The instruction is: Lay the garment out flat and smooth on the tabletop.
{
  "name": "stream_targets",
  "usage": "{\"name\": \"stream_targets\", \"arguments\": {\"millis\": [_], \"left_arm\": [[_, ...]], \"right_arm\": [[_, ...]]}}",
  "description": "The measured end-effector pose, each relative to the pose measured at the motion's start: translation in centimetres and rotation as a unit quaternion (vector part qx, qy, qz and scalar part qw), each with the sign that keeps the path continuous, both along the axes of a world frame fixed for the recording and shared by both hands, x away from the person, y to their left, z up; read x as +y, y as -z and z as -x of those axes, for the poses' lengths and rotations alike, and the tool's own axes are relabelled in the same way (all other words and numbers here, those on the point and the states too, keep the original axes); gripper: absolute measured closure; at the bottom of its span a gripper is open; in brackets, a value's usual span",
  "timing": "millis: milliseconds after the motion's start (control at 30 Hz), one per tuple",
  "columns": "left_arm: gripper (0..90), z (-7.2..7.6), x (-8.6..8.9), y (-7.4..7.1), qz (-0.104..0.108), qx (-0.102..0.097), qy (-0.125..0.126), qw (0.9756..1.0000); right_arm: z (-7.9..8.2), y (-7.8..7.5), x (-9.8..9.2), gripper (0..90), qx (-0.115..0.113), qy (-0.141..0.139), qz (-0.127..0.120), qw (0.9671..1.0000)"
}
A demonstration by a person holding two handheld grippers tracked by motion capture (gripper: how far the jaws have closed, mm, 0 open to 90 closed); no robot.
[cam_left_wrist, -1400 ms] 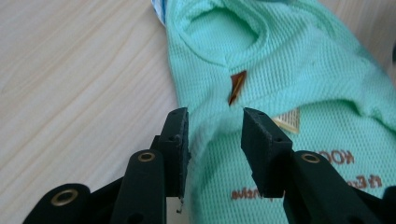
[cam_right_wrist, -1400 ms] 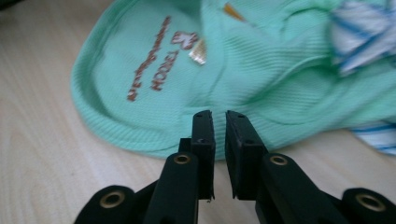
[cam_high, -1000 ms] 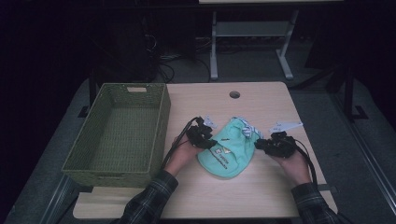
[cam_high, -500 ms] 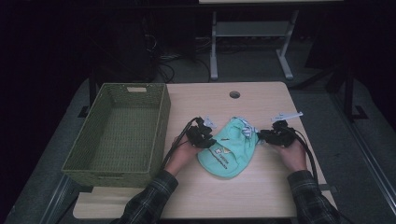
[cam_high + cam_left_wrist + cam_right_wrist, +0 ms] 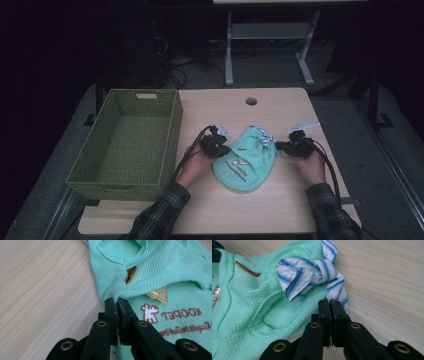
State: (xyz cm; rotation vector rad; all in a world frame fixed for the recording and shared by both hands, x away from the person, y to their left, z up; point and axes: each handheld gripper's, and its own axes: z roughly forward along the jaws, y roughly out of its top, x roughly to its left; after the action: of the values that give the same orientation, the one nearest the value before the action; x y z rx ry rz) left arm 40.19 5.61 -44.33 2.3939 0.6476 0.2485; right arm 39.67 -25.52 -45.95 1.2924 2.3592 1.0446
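Pinching the garment's two sides, likely to lift or fold it.
Left gripper [image 5: 117,301] and right gripper [image 5: 329,302] have just closed on the green garment [image 5: 245,160], mid-bench beside the basket [image 5: 127,140].

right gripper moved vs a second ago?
Yes. In the high view the right gripper has shifted left, away from the table's right edge, onto the green garment; its jaws have just been closing on the fabric.

We are wearing dark plaid sleeves [image 5: 159,216]. Each black hand-held gripper [image 5: 117,305] is showing brass-ringed screws, a thick black cable [image 5: 331,170] trailing toward six o'clock.
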Motion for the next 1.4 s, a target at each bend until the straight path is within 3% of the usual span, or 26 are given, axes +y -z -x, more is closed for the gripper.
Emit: {"name": "stream_targets", "arguments": {"millis": [167, 367, 467, 567, 667, 800, 933, 1100, 1333, 1400], "left_arm": [[86.7, 0.7, 0.2, -0.5, -0.002, -0.005, 0.002, 1.0000], [86.1, 1.3, -0.1, -0.3, -0.003, 0.001, 0.015, 0.9999], [78.1, 1.5, -0.3, -0.5, -0.003, -0.004, 0.014, 0.9999], [73.4, 1.4, 0.0, -1.1, 0.014, -0.009, 0.011, 0.9998], [75.7, 1.3, 0.0, -1.8, 0.026, -0.008, 0.012, 0.9995], [89.3, 1.0, -0.5, -2.0, 0.029, -0.005, 0.019, 0.9994], [89.4, 0.5, -1.4, -1.6, 0.028, -0.005, 0.023, 0.9993], [89.3, -0.3, -2.3, -0.9, 0.028, -0.003, 0.026, 0.9993], [89.3, -0.9, -3.3, 0.4, 0.021, 0.006, 0.040, 0.9990], [89.3, -0.8, -3.5, 0.6, 0.018, 0.011, 0.040, 0.9990]], "right_arm": [[0.3, -0.7, -1.1, 87.8, -0.013, 0.014, 0.008, 0.9998], [0.0, -0.2, -2.4, 87.7, -0.018, 0.025, 0.023, 0.9993], [0.0, -0.1, -2.4, 84.0, -0.020, 0.025, 0.018, 0.9993], [0.4, -0.5, -2.5, 80.2, -0.024, 0.026, 0.012, 0.9993], [1.1, -1.0, -2.5, 80.4, -0.021, 0.021, 0.004, 0.9996], [2.5, -1.4, -2.4, 89.4, -0.022, 0.004, -0.016, 0.9996], [4.1, -1.7, -1.6, 89.8, -0.012, -0.023, -0.029, 0.9992], [5.7, -1.4, -0.1, 89.8, -0.005, -0.053, -0.023, 0.9983], [7.1, -0.3, 1.6, 89.8, 0.015, -0.072, -0.019, 0.9971], [7.4, 0.2, 2.1, 89.8, 0.028, -0.077, -0.001, 0.9966]]}}
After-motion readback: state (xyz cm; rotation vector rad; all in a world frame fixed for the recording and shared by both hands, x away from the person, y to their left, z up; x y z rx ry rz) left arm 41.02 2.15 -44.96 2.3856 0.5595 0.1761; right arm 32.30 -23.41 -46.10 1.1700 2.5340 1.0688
